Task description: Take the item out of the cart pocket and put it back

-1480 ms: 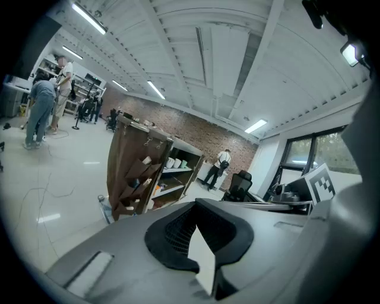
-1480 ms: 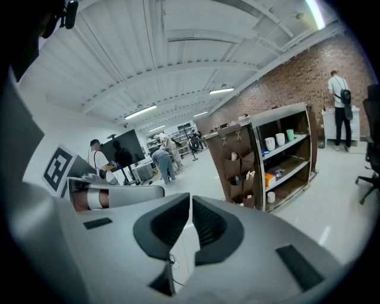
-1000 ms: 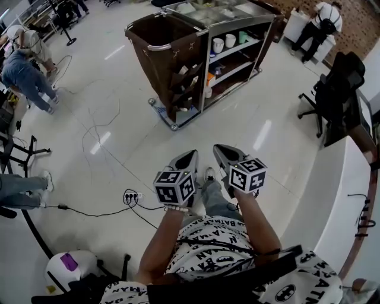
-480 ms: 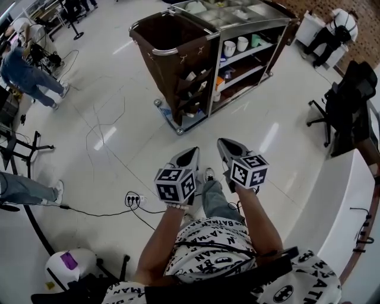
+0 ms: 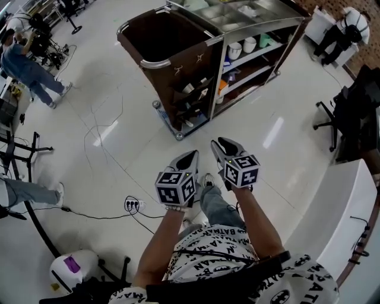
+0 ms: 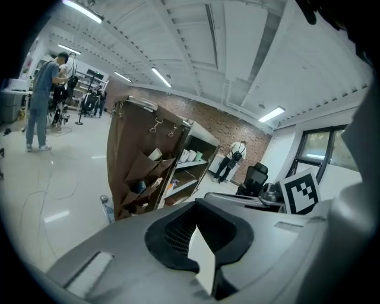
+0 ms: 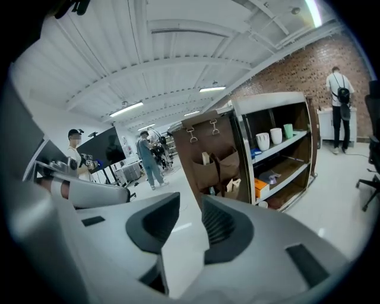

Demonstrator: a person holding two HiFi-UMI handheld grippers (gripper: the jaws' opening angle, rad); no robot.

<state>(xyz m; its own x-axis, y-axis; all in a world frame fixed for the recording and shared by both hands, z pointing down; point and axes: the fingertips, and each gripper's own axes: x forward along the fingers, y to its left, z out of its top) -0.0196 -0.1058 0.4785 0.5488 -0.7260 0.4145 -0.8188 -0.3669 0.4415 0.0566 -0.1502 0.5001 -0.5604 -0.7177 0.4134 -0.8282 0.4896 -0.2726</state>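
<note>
- Nearest to me, my left gripper (image 5: pixel 189 159) is held out in front of my body with its jaws pressed together and nothing between them.
- Just beside it, my right gripper (image 5: pixel 222 146) has its jaws opening, with a clear gap between the pads and nothing in that gap.
- Both grippers are empty and over bare floor, well apart from the cart (image 5: pixel 178 62), so I judge that no step is in hand. Whether the item is yet to be taken out or has already been put back, I cannot tell.
- The brown bag at the cart's left end stands open at the top, and I cannot see inside it.
- The cart pockets (image 5: pixel 193 98) hang on the side of that bag facing me, by the corner where it meets the shelves. Pale packets (image 7: pixel 205 158) poke out of them, and the task's item should be among these, though I cannot tell which one.
- On the shelves next to the pockets sit an orange box (image 5: pixel 221 88) and, higher up, a row of cups (image 5: pixel 240 47).
- Farthest, the cart's top tray (image 5: pixel 237 15) holds small things I cannot make out.
</note>
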